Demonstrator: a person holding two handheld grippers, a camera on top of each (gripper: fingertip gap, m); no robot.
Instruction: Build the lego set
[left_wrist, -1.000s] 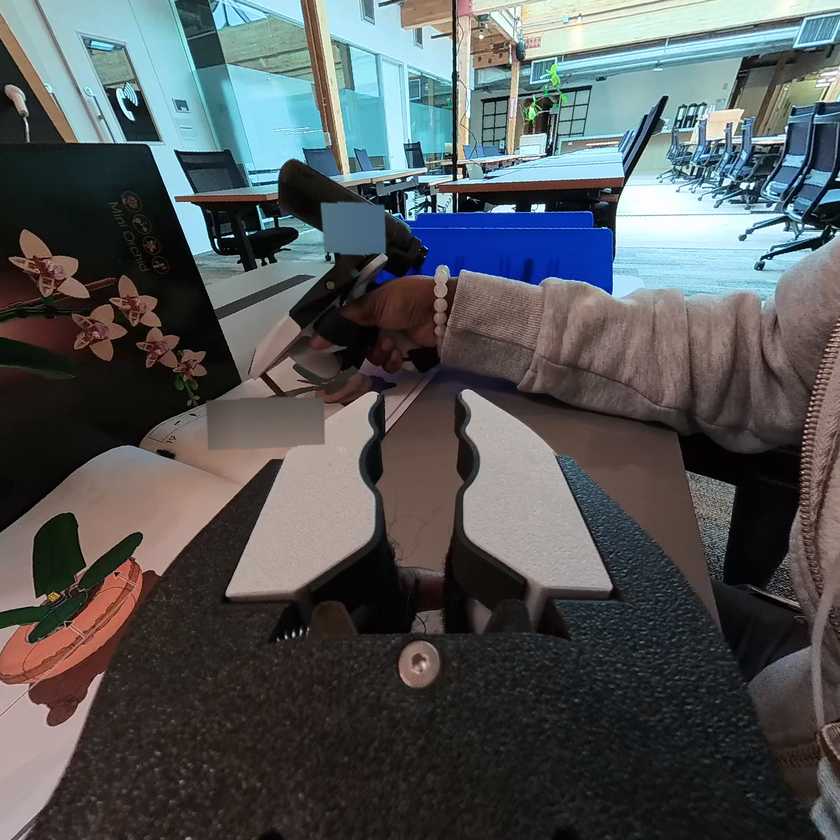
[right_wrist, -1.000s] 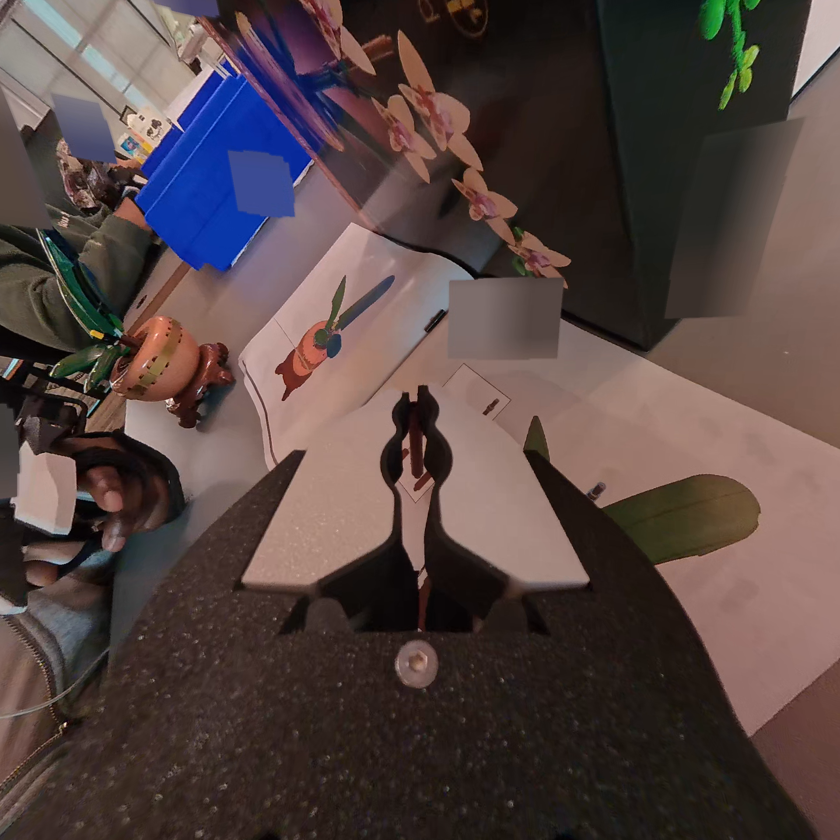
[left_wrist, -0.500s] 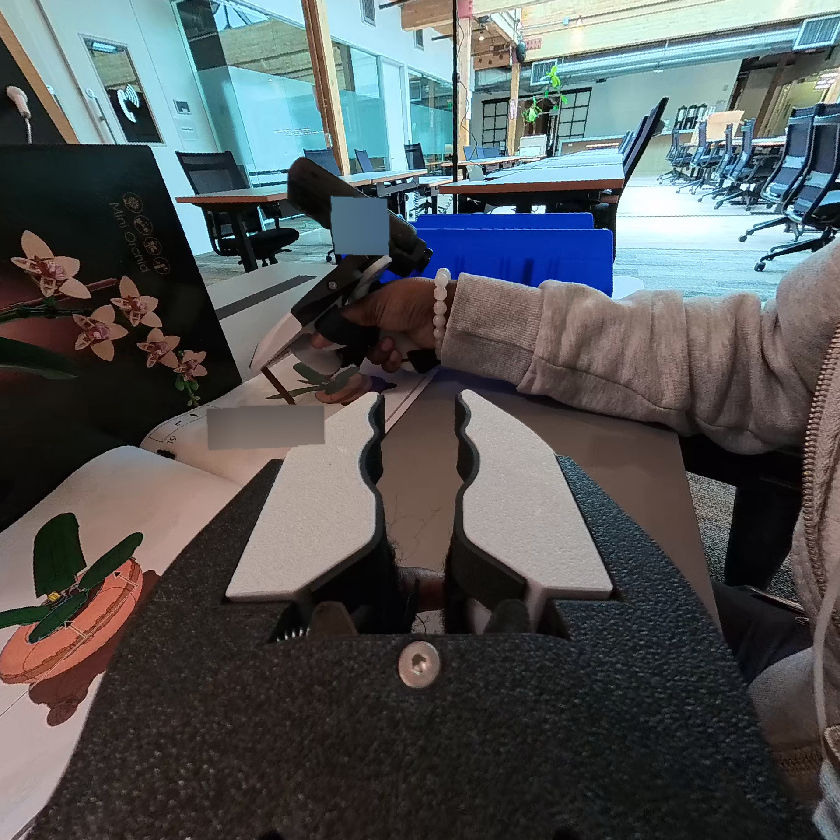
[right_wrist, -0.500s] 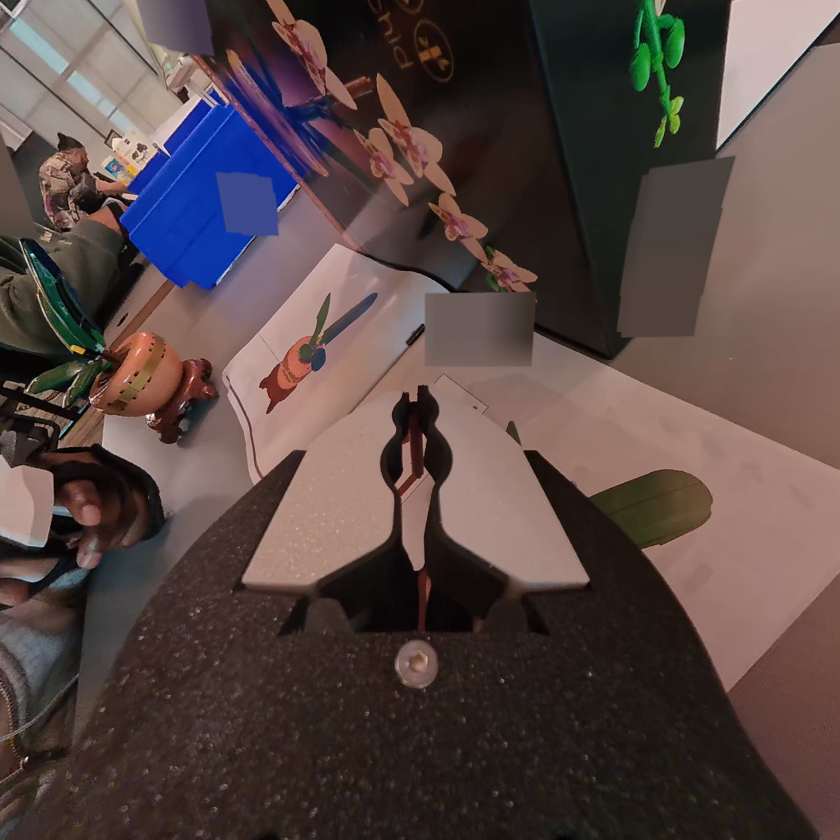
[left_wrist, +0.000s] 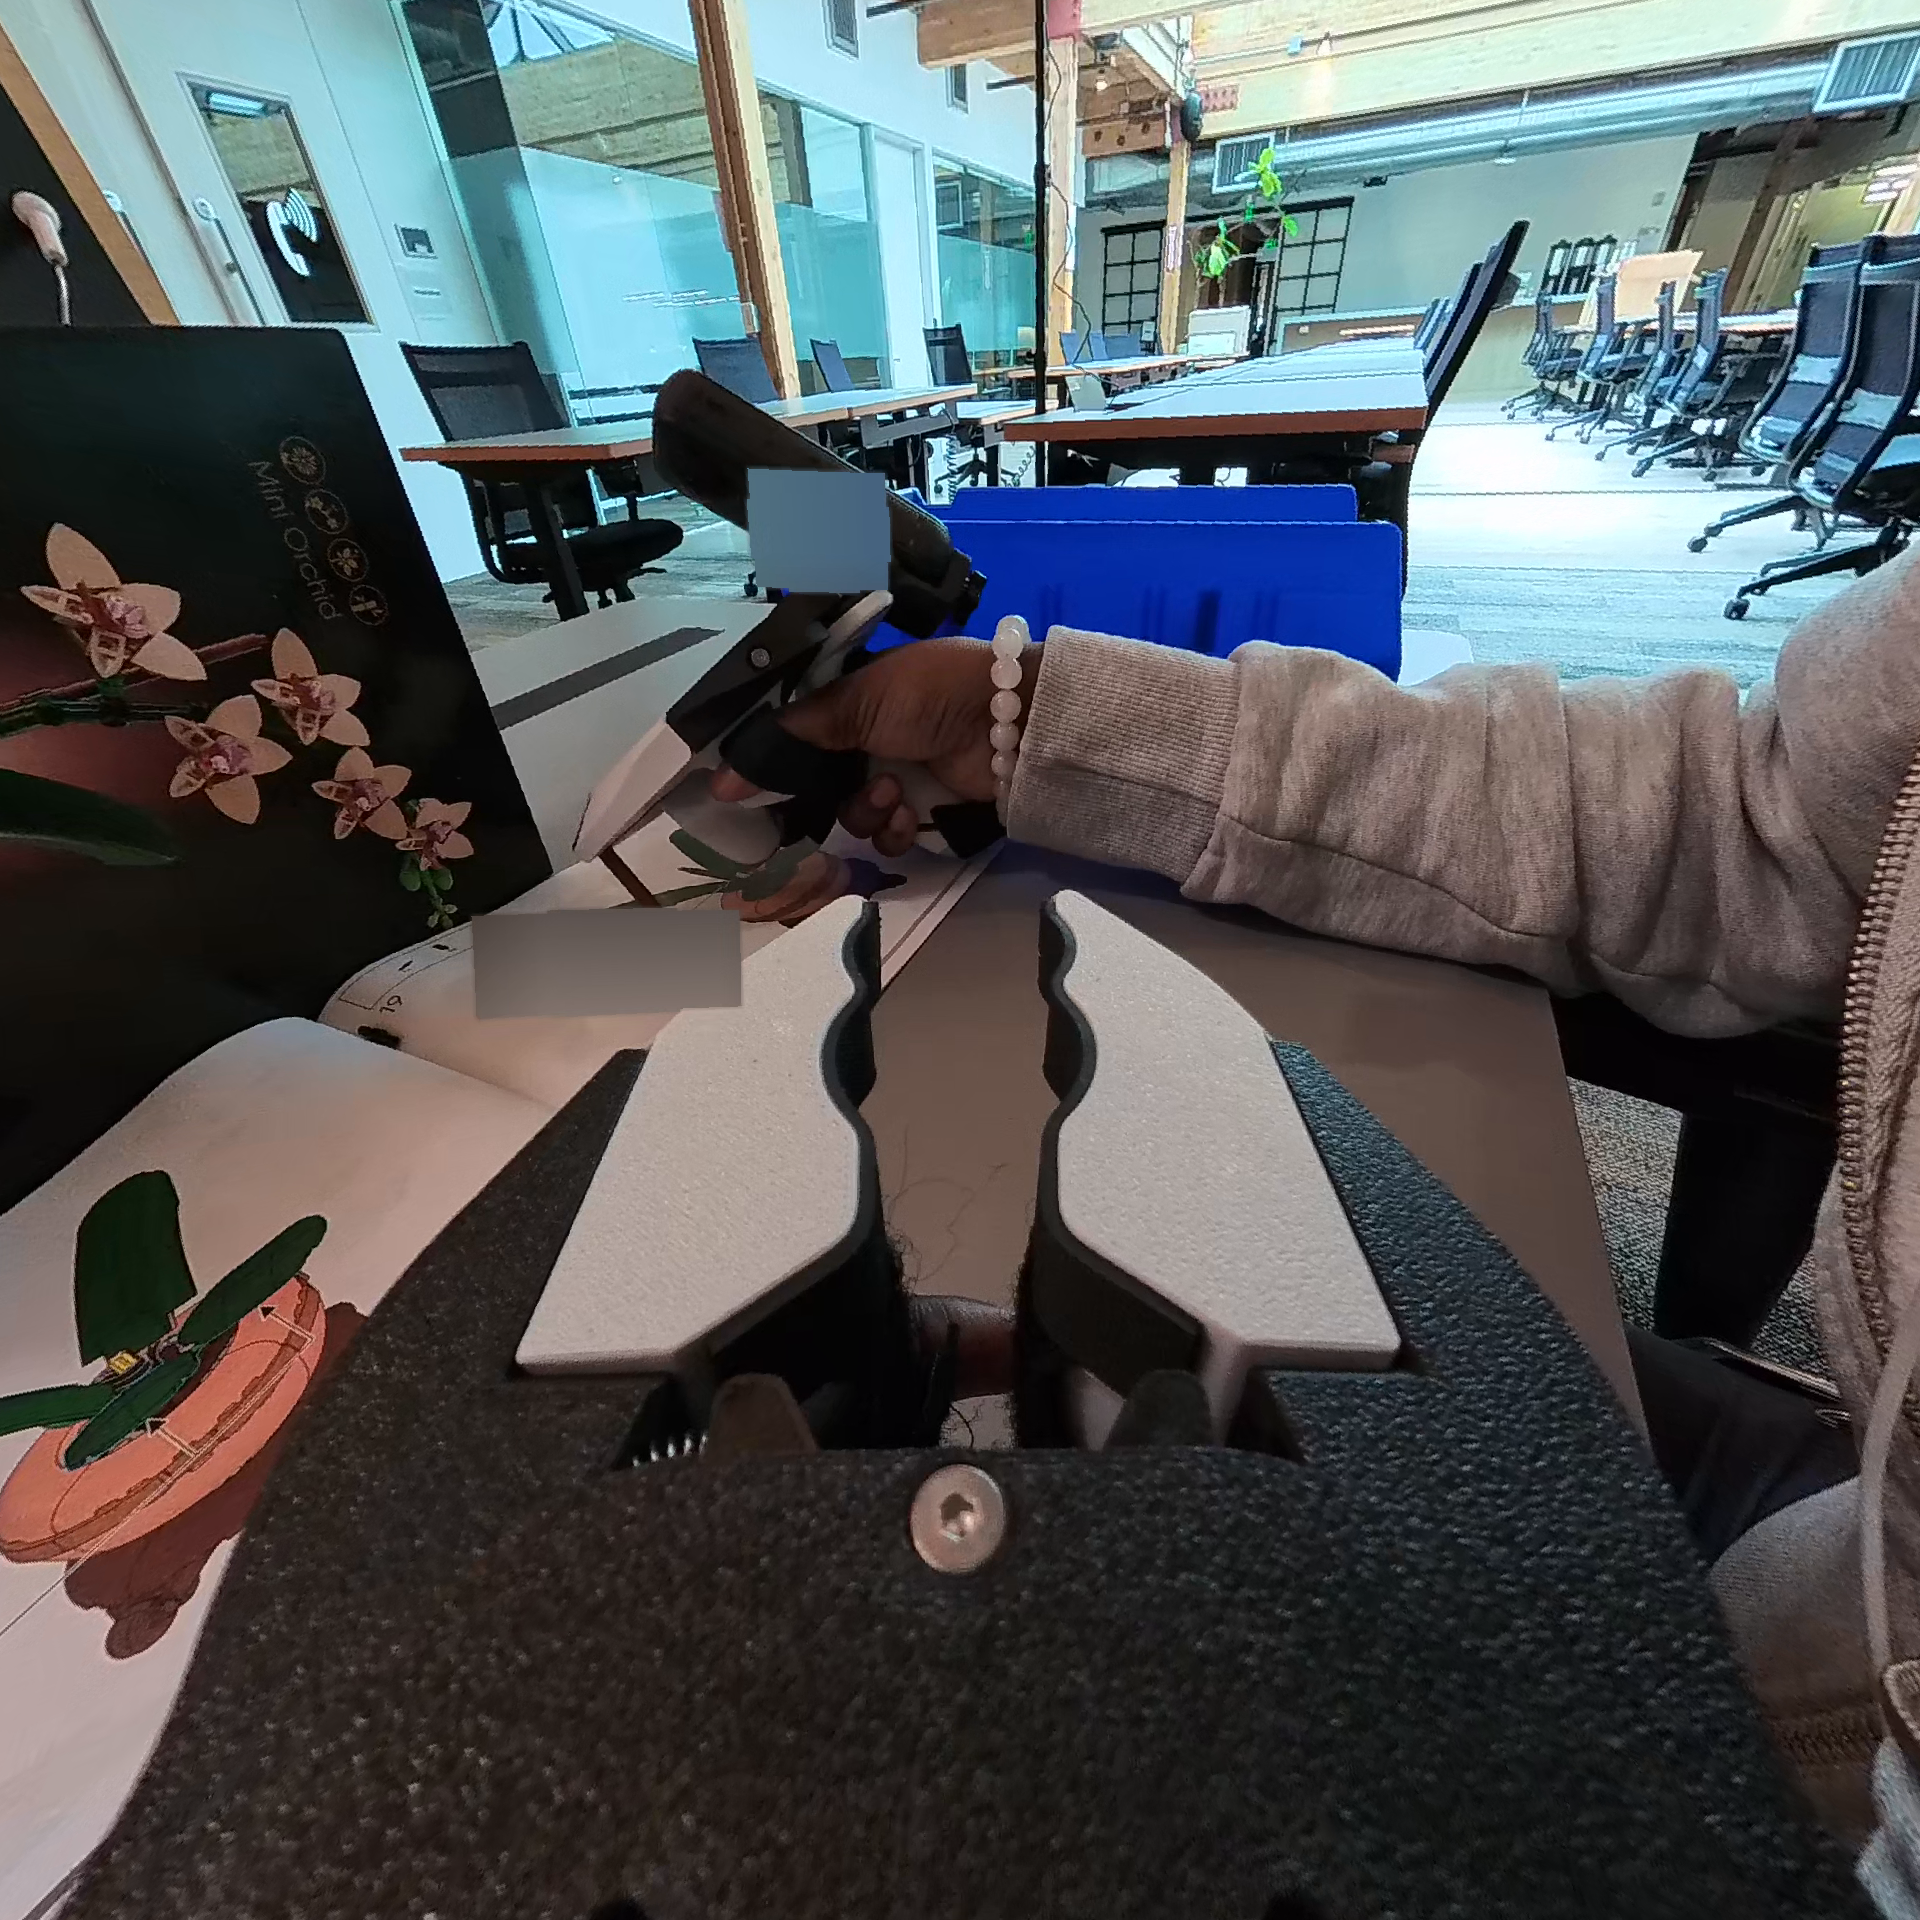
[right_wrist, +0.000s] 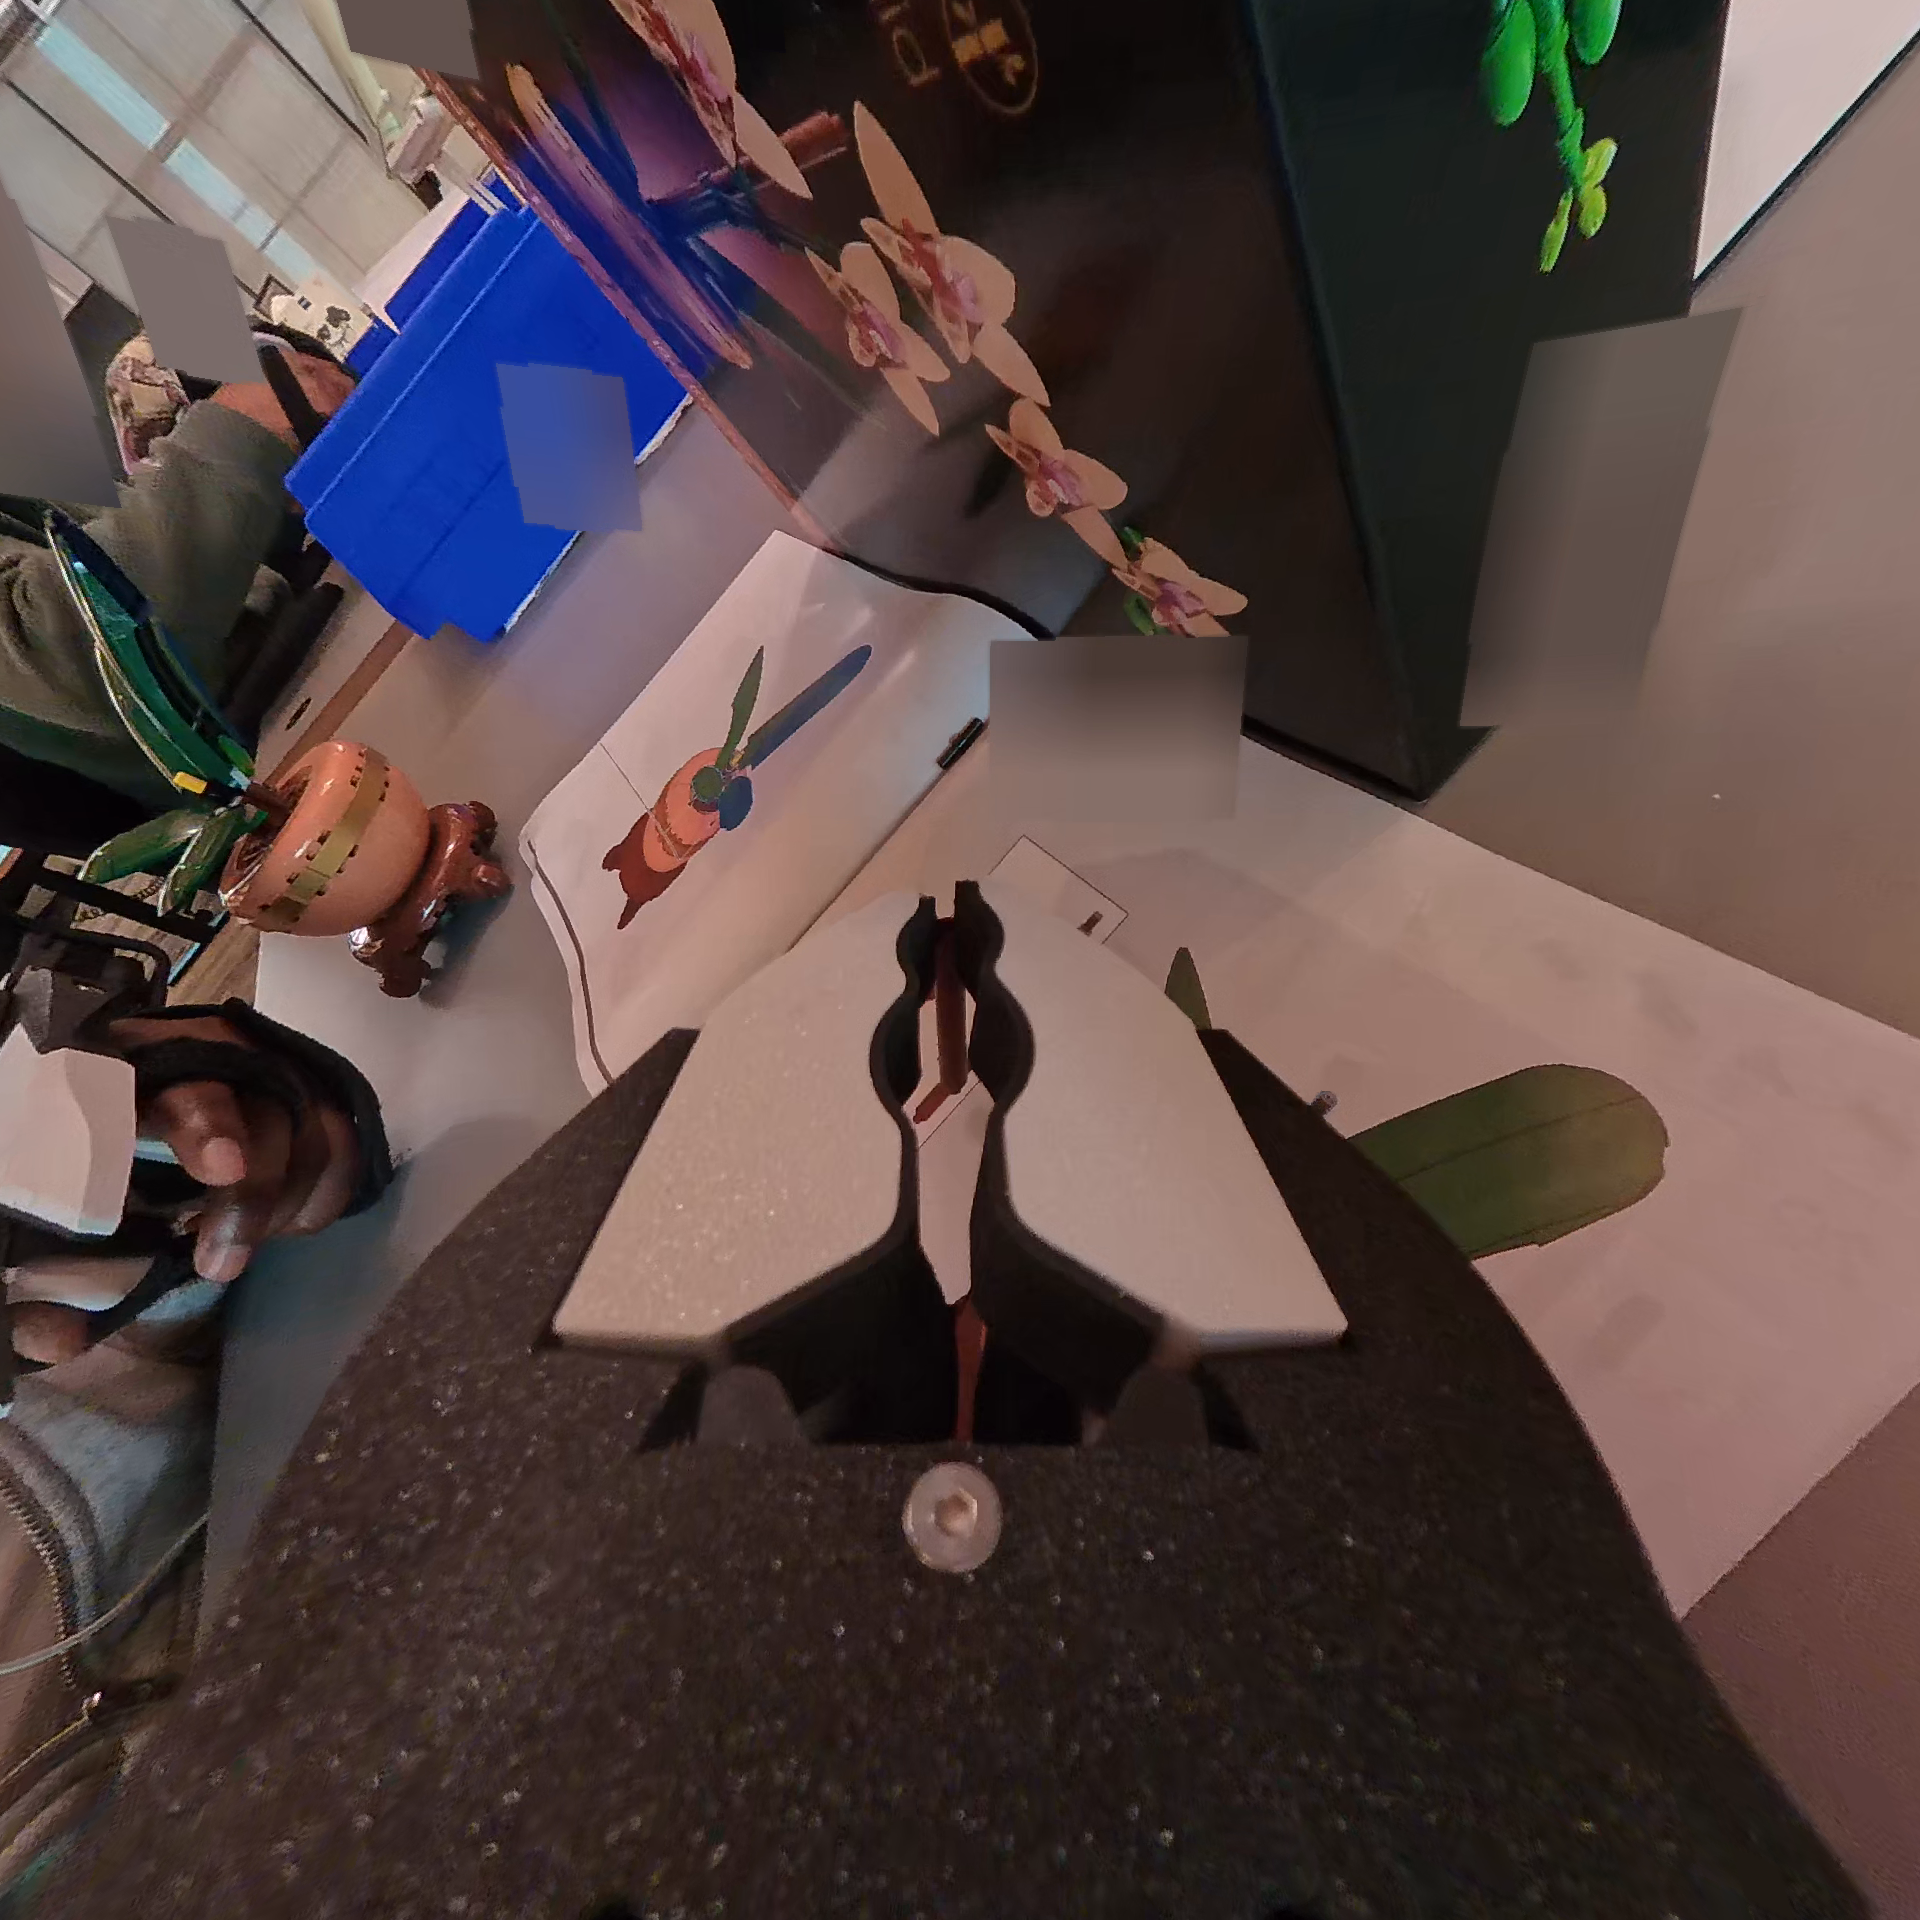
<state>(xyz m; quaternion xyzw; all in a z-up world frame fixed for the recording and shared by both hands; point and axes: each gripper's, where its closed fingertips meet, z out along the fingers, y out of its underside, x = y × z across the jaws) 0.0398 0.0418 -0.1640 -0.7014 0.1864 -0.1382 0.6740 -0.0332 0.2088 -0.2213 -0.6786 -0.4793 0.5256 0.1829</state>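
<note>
My right gripper (right_wrist: 948, 904) is shut on a thin brown stem piece (right_wrist: 948, 1018) and holds it over the open instruction booklet (right_wrist: 1403, 935). In the left wrist view this gripper (left_wrist: 587, 847) points down-left, with the stem (left_wrist: 629, 881) sticking out below its tips. My left gripper (left_wrist: 956, 914) is open and empty above the grey table (left_wrist: 1351, 1039). The partly built model, a salmon pot (right_wrist: 322, 842) with green leaves on a brown base, stands on the table at the left of the right wrist view.
The black set box (left_wrist: 208, 644) with orchid pictures stands behind the booklet (left_wrist: 260, 1143). Blue bins (left_wrist: 1195, 582) sit at the far table edge. A grey sleeve (left_wrist: 1455, 810) reaches across. A printed green leaf (right_wrist: 1507, 1153) shows on the page. Some 20 cm of space lies between my two pairs of fingers.
My right gripper has shifted a little over the booklet, still shut on the brown stem. My left gripper has not moved.
</note>
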